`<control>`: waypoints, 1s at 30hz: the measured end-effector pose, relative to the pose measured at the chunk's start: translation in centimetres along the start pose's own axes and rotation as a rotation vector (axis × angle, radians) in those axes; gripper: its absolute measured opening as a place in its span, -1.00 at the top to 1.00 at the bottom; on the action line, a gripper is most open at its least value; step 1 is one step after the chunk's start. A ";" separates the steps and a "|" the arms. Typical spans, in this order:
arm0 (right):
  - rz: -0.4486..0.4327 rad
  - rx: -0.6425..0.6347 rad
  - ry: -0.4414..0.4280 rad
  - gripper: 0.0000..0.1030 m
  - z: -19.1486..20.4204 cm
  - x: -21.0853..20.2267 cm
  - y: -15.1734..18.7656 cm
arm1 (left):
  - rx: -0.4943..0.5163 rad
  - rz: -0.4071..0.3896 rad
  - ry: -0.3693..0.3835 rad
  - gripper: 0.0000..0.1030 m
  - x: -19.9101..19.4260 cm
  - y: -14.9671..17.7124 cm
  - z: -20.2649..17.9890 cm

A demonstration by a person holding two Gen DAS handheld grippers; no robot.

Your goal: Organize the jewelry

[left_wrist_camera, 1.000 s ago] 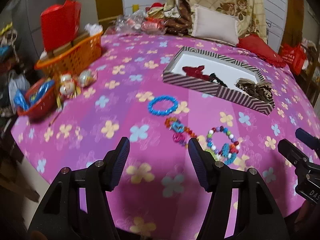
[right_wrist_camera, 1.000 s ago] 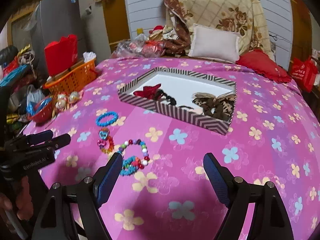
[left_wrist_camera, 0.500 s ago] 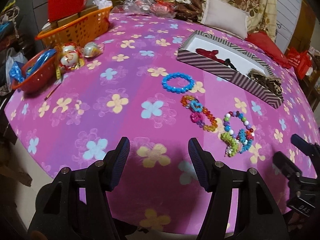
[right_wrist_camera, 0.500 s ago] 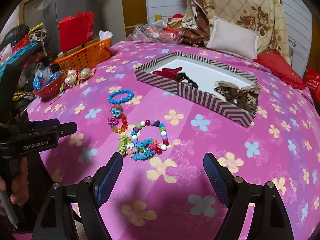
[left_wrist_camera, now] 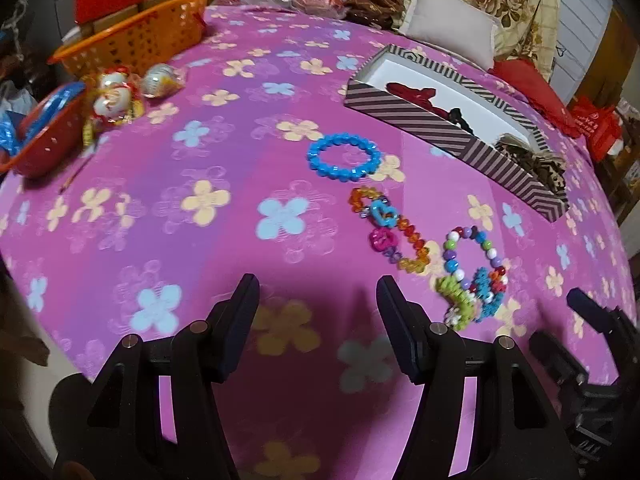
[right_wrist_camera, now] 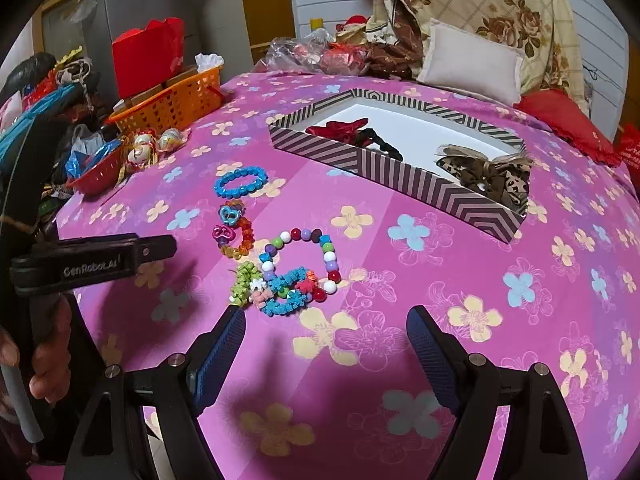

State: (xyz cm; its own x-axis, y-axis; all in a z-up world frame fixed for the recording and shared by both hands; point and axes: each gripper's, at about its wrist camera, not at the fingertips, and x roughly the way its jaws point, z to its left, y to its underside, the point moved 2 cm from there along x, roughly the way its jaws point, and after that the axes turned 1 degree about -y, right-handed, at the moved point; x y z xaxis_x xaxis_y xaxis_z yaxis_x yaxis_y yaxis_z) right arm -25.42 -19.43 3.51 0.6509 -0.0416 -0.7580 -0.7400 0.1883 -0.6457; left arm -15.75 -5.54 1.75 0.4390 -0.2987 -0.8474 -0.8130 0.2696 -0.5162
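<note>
Both hand-held grippers spread wide, holding nothing: left hand-held gripper [left_wrist_camera: 316,312], right hand-held gripper [right_wrist_camera: 326,340], above near edge of surface [right_wrist_camera: 440,280].

Jewelry in row on surface: blue bracelet [right_wrist_camera: 241,181] farthest, orange bead bracelet [right_wrist_camera: 236,232] middle, multicolour bead bracelet [right_wrist_camera: 300,260] nearest, overlapping frilly green-blue bracelet [right_wrist_camera: 280,292]. Striped box [right_wrist_camera: 400,176] beyond, right.

Risks: overlapping pair lifts together; beads slip from pads; cloth snags.

Row's long axis near-right to far-left; box long axis left-right, skewed.
</note>
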 end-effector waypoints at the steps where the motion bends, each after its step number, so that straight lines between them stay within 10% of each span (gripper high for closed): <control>1: 0.000 0.004 -0.002 -0.57 -0.1 0.1 0.0 | -0.002 0.006 0.010 -0.18 0.3 -0.2 -0.2; 21: 0.008 -0.030 -0.057 -0.57 0.5 1.5 -0.2 | 0.036 0.026 0.021 -0.15 4.7 -3.4 -3.4; 27: 0.022 -0.062 -0.087 -0.48 2.0 2.7 -0.4 | 0.065 0.029 0.060 0.84 4.6 -3.4 -3.1; 30: 0.024 -0.099 -0.102 -0.22 3.1 3.2 -0.6 | 0.045 0.033 0.072 0.86 4.5 -3.3 -2.0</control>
State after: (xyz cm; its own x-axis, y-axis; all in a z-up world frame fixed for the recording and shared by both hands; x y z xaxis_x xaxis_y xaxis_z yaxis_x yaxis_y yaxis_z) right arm -22.39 -16.67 1.78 0.6427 0.0622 -0.7636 -0.7656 0.0896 -0.6371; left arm -11.88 -9.58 -0.08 0.3820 -0.3537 -0.8538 -0.8078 0.3211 -0.4944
